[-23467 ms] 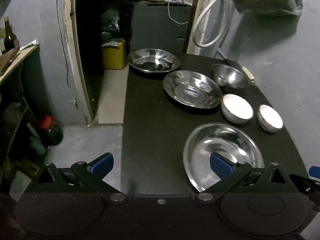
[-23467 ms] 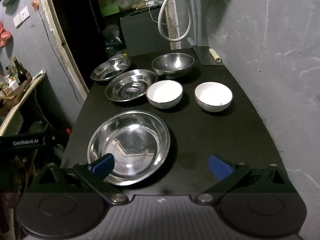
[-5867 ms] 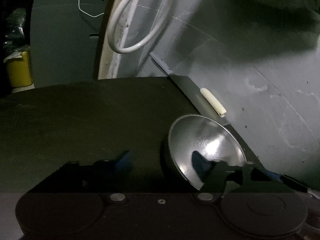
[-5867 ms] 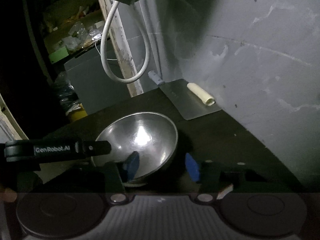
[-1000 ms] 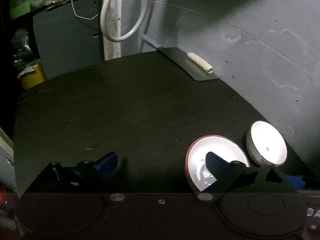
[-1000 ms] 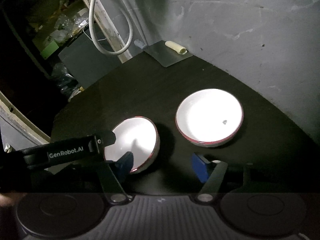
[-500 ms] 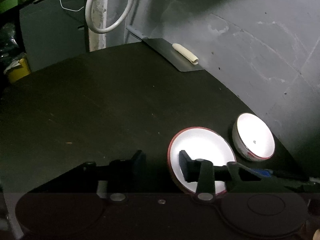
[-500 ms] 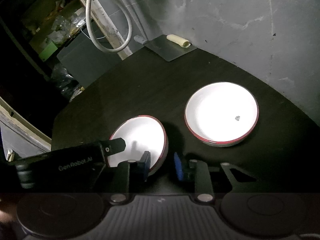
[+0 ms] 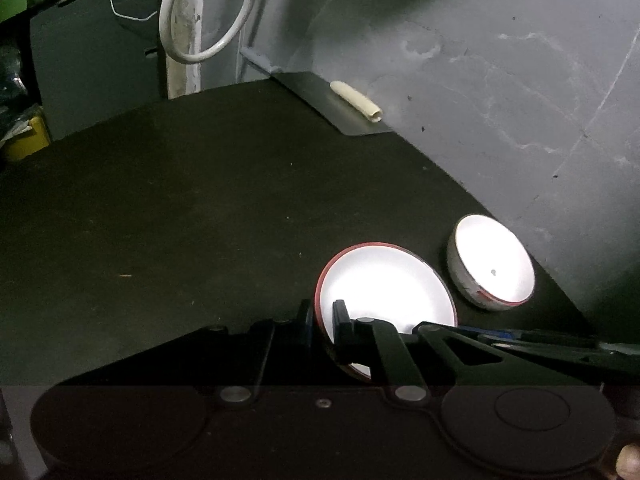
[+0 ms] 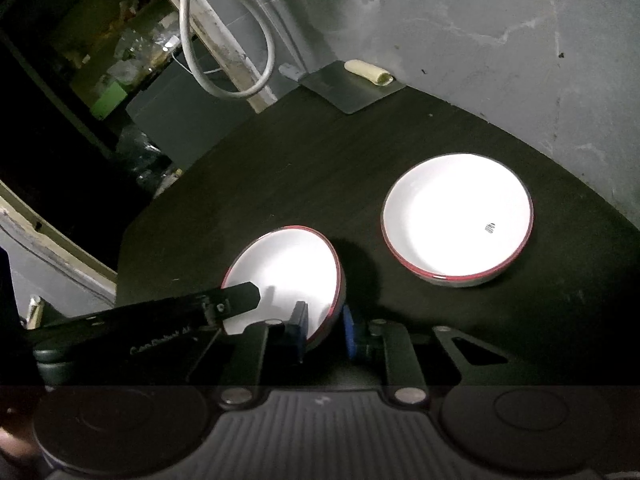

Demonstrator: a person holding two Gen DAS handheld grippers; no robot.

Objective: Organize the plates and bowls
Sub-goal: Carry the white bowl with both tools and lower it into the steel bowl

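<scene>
Two white bowls with red rims are on the black table (image 9: 180,220). My left gripper (image 9: 323,316) is shut on the left rim of the near bowl (image 9: 384,292), one finger inside and one outside. In the right wrist view this near bowl (image 10: 284,272) looks tilted. My right gripper (image 10: 324,326) straddles its right rim; its jaws are still closing, with the blue pads against the wall. The left gripper's arm (image 10: 224,304) reaches in over the bowl's near edge. The second bowl (image 10: 456,216) (image 9: 494,266) stands apart to the right, near the wall.
A flat metal blade with a cream handle (image 9: 354,98) (image 10: 368,70) lies at the table's far corner. A white hose loop (image 9: 200,20) hangs behind it. The grey wall (image 9: 500,80) runs along the table's right edge. A yellow container (image 9: 24,140) stands beyond the left edge.
Both grippers went from wide apart to shut down on opposite sides of the near bowl's rim. The near bowl now looks tipped up; the second bowl stayed put.
</scene>
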